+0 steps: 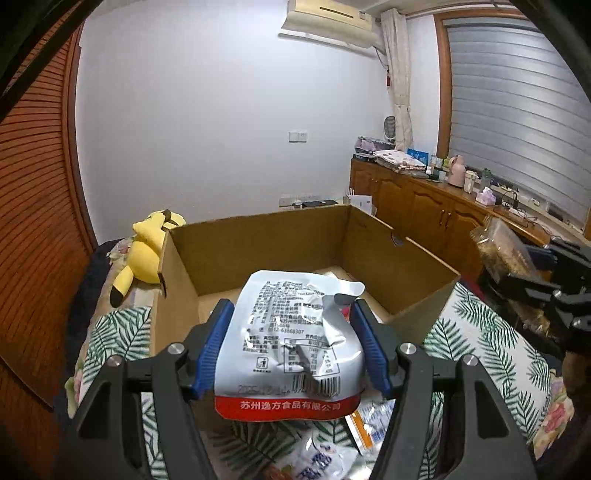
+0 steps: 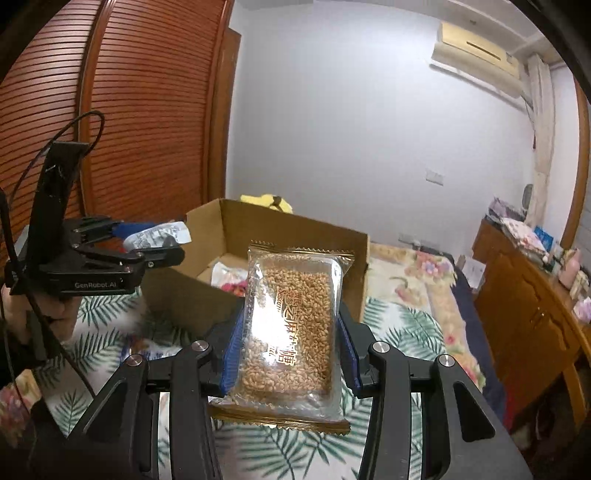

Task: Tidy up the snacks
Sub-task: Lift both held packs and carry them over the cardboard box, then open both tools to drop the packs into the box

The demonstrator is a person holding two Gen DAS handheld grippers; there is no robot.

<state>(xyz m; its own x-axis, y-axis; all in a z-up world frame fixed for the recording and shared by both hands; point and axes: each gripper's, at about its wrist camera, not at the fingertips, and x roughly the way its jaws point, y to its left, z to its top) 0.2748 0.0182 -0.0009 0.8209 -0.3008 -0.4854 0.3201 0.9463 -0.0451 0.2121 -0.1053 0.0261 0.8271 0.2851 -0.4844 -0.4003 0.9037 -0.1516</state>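
Left gripper (image 1: pixel 291 343), blue-padded black jaws, is clenched on a crumpled silver foil snack bag with a red bottom band (image 1: pixel 291 347); the bag fills the gap between the jaws, printed back side facing the camera. Below the jaws, more loose snack packets (image 1: pixel 332 454) lie on a leaf-print white-green cloth (image 1: pixel 480 332). Just beyond the fingertips sits an open brown cardboard box (image 1: pixel 258 251); the bag hangs over its near edge. A pink-white packet (image 2: pixel 229 280) lies inside on the box floor.

Right gripper (image 2: pixel 291 339) is clamped on a clear plastic packet of sesame brittle with gold crimped ends (image 2: pixel 291 332), held upright between the blue pads, near the box's right corner and not over the opening as far as I can tell. In the right wrist view the left gripper shows to the left of the jaws, at the box rim with its silver bag.

Beyond the box, left of the jaws, is a yellow plush toy (image 1: pixel 147 254) on the bed. Far right stands a wooden cabinet (image 1: pixel 424 206) with clutter on top. A white wall and an air conditioner unit (image 1: pixel 328 18) are at the back.
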